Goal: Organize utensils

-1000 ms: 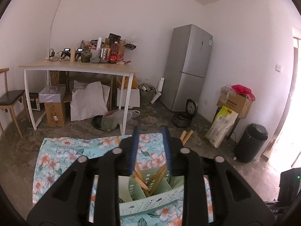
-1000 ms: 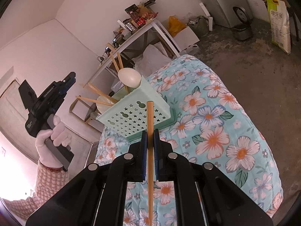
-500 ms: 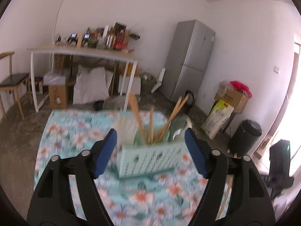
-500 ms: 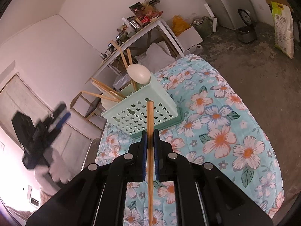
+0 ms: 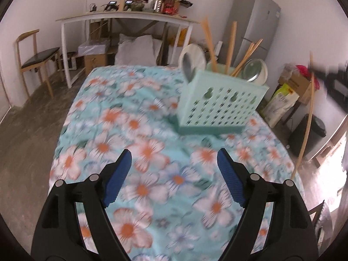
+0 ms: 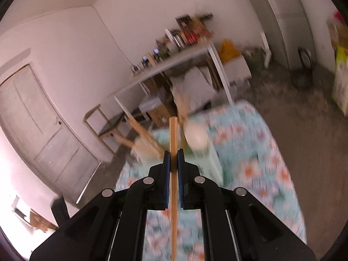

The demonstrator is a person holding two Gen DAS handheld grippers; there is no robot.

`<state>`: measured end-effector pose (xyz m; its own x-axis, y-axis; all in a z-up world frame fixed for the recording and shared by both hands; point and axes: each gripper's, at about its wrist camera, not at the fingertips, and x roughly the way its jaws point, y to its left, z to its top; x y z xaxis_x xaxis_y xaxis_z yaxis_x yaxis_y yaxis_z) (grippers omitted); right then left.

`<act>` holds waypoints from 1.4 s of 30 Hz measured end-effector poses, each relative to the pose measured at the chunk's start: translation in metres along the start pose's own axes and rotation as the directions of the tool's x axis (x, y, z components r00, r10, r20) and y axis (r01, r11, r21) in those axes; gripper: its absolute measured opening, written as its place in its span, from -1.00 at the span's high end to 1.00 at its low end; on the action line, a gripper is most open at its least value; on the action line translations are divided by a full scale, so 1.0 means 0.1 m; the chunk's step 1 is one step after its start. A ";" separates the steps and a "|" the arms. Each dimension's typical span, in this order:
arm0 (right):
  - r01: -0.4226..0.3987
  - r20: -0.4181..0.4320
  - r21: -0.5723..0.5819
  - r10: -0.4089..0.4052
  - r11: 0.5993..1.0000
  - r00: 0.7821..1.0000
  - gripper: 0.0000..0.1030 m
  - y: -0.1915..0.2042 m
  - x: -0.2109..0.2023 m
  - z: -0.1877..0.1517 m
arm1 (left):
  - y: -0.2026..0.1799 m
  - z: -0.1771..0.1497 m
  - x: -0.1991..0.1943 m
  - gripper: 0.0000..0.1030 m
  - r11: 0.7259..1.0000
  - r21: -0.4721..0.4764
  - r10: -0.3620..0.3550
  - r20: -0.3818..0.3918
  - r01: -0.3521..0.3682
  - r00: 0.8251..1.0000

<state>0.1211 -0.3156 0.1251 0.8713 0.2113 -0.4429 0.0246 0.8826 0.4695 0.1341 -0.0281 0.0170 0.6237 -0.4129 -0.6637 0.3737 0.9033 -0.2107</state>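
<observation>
Near the far right edge of the flowered counter [image 5: 134,130] stands the green utensil basket [image 5: 219,106], while the left hand-held gripper [image 5: 174,176], just opening, is empty and the right hand-held gripper [image 6: 173,163] clamps one chopstick [image 6: 173,139].

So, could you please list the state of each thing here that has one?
Left gripper: jaws just opened, wide and empty, above the cloth.
Right gripper: shut on a chopstick.
Caddy: upright on the cloth, holding chopsticks and spoons.
Door: closed.
Fridge: closed.
</observation>
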 end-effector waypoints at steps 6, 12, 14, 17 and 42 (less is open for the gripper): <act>-0.007 0.122 -0.056 0.014 0.998 0.992 0.86 0.25 0.09 0.60 | 0.15 -0.11 -0.09 -0.55 0.998 -0.026 0.051 -0.013 -0.051 0.999; 0.010 0.222 -0.102 0.013 0.995 0.975 0.86 0.43 0.31 1.00 | 0.39 -0.14 -0.22 -0.55 0.992 -0.100 0.073 -0.014 -0.074 0.997; 0.026 0.245 -0.113 0.002 0.993 0.970 0.86 0.47 0.40 1.06 | 0.46 -0.14 -0.26 -0.55 0.990 -0.115 0.086 -0.007 -0.086 0.996; 0.047 0.273 -0.132 -0.009 0.990 0.962 0.86 0.51 0.53 1.10 | 0.52 -0.13 -0.29 -0.56 0.987 -0.133 0.093 0.000 -0.092 0.996; 0.119 0.134 -0.313 -0.080 0.942 0.988 0.32 0.45 0.93 0.32 | 0.53 -0.15 -0.29 -0.56 0.986 -0.141 0.092 0.001 -0.091 0.996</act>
<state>0.2184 -0.2692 0.1296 0.9245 0.0817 -0.3723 -0.0265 0.9882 0.1511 0.1260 0.0330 0.0144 0.6557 -0.3285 -0.6798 0.2149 0.9443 -0.2491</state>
